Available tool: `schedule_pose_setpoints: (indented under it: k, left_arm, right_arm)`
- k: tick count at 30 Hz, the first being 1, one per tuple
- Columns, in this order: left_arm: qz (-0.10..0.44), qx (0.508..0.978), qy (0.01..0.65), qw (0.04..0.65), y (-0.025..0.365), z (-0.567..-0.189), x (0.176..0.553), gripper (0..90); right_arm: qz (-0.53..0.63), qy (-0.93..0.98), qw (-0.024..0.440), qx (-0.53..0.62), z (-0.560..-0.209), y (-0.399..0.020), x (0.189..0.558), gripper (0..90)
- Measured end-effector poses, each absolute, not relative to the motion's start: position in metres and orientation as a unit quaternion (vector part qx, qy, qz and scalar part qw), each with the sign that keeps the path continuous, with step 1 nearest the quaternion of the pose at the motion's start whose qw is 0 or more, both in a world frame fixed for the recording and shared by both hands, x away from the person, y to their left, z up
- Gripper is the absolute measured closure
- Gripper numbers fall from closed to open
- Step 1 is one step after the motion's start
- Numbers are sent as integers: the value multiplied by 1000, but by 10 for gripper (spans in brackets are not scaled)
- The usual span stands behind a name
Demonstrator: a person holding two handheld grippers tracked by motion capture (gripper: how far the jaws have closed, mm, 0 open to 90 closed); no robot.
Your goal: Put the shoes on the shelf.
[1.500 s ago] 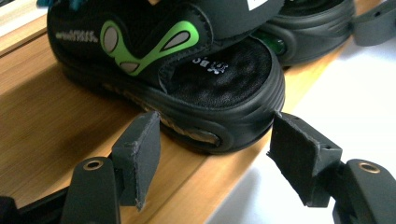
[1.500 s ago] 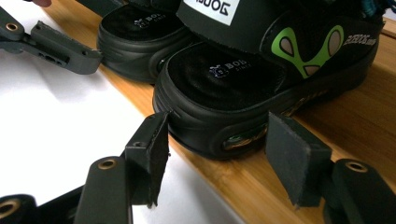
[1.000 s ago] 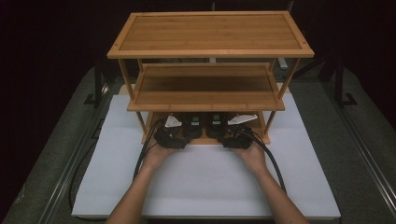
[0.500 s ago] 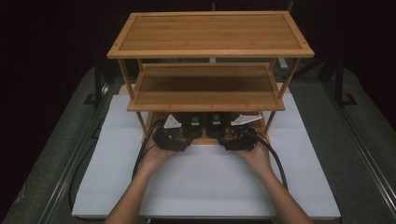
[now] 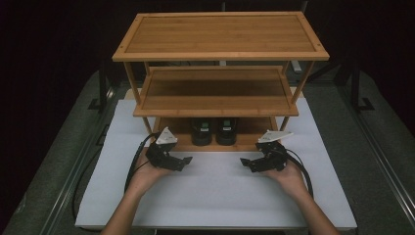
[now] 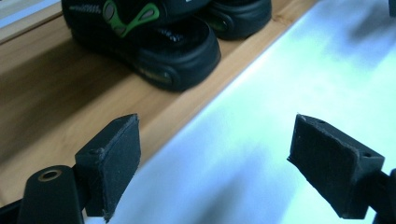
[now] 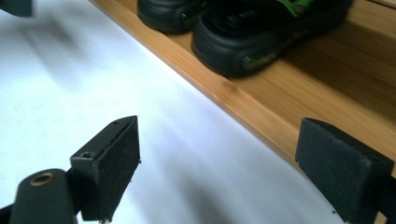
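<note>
Black shoes (image 5: 214,130) side by side on bottom shelf of bamboo rack (image 5: 220,34), toes toward front edge. Left gripper (image 5: 182,161) and right gripper (image 5: 247,162) over white worktop (image 5: 215,196) just before rack, fingers just spread wide, nothing between them.

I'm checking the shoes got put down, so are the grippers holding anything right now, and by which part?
Nothing is held. The left gripper and right gripper have just been opening, with nothing between their jaws. The black shoes sit on the bottom shelf.
</note>
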State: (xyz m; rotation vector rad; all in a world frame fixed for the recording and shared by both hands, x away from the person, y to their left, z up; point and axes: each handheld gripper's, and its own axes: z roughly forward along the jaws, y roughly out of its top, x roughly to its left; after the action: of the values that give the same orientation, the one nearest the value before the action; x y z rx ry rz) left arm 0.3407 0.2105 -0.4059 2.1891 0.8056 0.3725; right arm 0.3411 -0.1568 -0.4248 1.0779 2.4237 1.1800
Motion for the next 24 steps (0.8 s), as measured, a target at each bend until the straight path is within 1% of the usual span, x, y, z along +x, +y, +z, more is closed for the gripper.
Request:
schedule_pose_setpoints:
  k: [2,5,8,17,24]
  left_arm:
    - [148,857,316,379,218,-405,333,159]
    - [150,857,318,376,230,-406,325,159]
    - [150,858,321,371,243,-408,316,147]
    - [154,846,354,369,281,-415,287,118]
    - [152,847,360,361,296,-425,267,92]
  right_arm:
    - [403,827,115,375,-425,-166,336,130]
    - [394,827,125,381,-426,-178,328,116]
    - [393,825,121,387,-429,-190,320,98]
    - [393,812,136,409,-435,-225,293,91]
    - [389,803,150,427,-446,-253,275,82]
